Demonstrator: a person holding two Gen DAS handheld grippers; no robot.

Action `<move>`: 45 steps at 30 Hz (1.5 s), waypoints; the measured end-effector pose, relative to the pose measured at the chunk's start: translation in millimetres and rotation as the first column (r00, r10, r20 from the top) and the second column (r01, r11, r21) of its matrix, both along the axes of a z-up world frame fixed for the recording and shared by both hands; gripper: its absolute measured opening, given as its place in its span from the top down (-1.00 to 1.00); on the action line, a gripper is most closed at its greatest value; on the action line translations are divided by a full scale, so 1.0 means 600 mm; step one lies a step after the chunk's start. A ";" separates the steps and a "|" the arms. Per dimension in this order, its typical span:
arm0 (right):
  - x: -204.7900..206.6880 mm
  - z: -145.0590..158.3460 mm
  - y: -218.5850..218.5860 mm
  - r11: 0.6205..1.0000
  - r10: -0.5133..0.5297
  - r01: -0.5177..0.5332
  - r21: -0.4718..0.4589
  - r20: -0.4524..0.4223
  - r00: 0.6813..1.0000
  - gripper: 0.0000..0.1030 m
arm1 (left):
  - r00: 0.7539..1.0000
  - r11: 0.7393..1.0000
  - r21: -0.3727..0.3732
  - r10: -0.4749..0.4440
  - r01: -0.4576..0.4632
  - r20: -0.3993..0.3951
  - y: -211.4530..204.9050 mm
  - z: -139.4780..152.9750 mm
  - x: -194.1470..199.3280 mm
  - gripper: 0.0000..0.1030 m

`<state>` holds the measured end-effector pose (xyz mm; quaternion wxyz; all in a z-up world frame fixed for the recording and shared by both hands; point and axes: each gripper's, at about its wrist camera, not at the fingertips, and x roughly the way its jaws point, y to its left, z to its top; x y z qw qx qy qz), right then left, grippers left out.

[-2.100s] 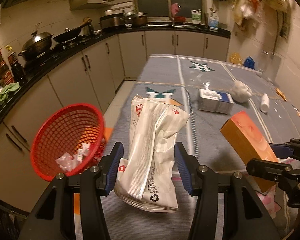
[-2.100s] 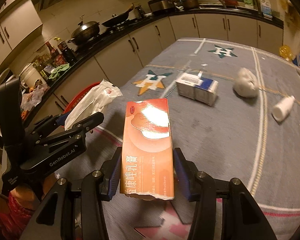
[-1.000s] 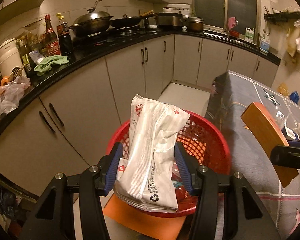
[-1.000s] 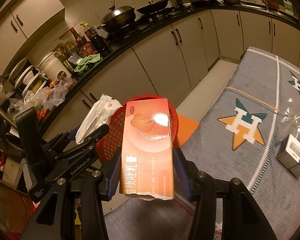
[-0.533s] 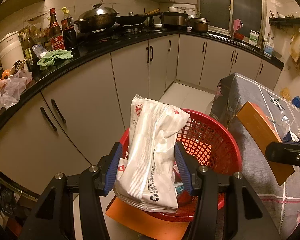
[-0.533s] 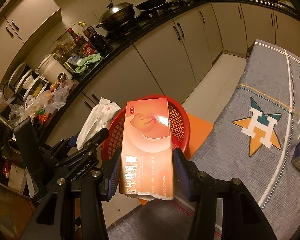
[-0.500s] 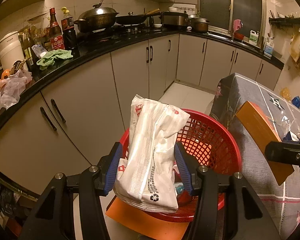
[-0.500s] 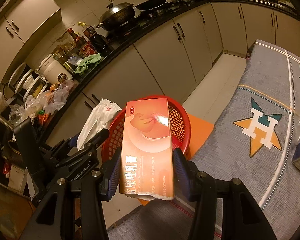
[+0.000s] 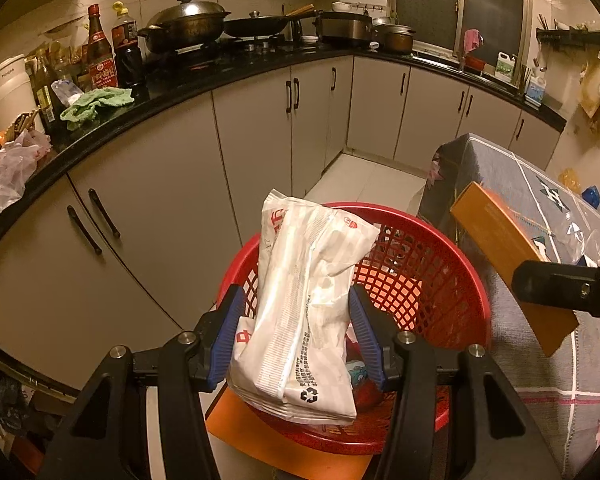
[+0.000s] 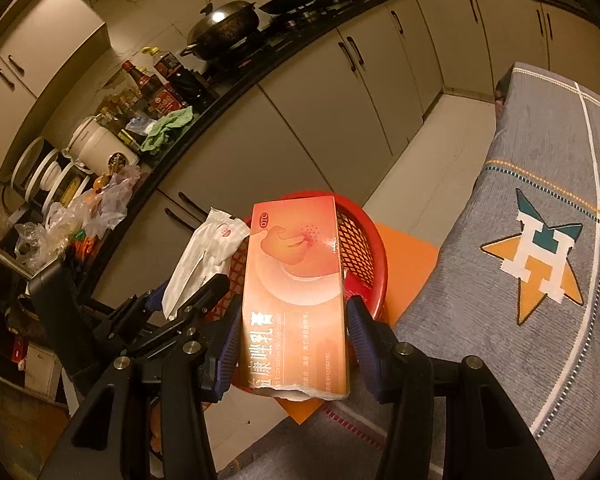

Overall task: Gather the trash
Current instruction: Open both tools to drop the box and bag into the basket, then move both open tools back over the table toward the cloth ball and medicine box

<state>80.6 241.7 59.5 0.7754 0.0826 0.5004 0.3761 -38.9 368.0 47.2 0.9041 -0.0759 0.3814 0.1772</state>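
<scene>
While both grippers hang over the red basket (image 9: 420, 264), each one is clamped on a piece of trash. The left gripper (image 9: 296, 332) has its blue pads pressed on both sides of a crumpled white bag (image 9: 304, 304), near the bag's lower half; the bag stands almost upright, and its bottom end w/ the recycle mark hangs in front of the near rim. The right gripper (image 10: 294, 336) pinches an orange box (image 10: 296, 292) by the two long sides, jaws narrow, approx. as wide as the box. The box's near end is torn. Its far end reaches over the basket (image 10: 364, 240) opening.

In the left view the box (image 9: 500, 248) shows as a tilted slab at the right, just beside the basket's right rim and above the table (image 9: 540, 360) edge.

The basket sits on an orange mat (image 10: 408, 256) on the floor, close against the table (image 10: 540, 240) corner. Some small trash lies already at its bottom, partly hidden by the bag. The far half of the opening, between bag and box, is free. On the other side, the pale floor (image 9: 364, 184) runs open toward the cabinets (image 9: 252, 152); the counter (image 9: 220, 68) above them is crowded w/ pots and bottles, well apart from both grippers.
</scene>
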 end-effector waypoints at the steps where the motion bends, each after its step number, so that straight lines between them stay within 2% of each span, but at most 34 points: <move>1: 0.003 -0.003 0.002 1.000 -0.002 0.002 -0.001 -0.005 1.000 -0.07 | 1.000 1.000 -0.004 0.001 -0.001 -0.004 0.001 -0.002 0.002 0.00; 21: 0.026 -0.020 0.027 1.000 -0.014 0.015 0.016 -0.039 0.999 -0.10 | 1.000 1.000 -0.009 -0.006 0.006 -0.021 -0.005 -0.010 0.017 -0.03; 23: 0.028 -0.020 0.031 1.000 -0.011 0.012 0.021 -0.043 0.999 -0.10 | 1.000 1.000 -0.020 -0.013 0.012 -0.013 -0.006 -0.007 0.016 -0.10; 25: 0.027 -0.018 0.032 1.000 -0.010 0.011 0.029 -0.041 0.999 -0.13 | 1.000 1.000 -0.025 -0.017 0.017 -0.001 -0.007 -0.001 0.013 -0.42; 26: 0.026 -0.017 0.030 0.999 -0.014 0.015 0.030 -0.038 0.999 -0.13 | 1.000 1.000 -0.017 -0.014 0.014 0.007 -0.008 0.002 0.010 -0.43; 35: 0.015 0.008 -0.023 0.997 -0.054 0.055 0.060 -0.014 0.998 -0.13 | 1.000 1.000 -0.011 -0.026 0.026 0.014 -0.025 0.019 -0.001 -0.43; 45: -0.027 0.016 -0.097 0.994 -0.084 0.084 0.075 -0.009 0.996 -0.13 | 0.998 0.998 0.012 -0.058 0.058 0.019 -0.077 0.039 -0.022 -0.43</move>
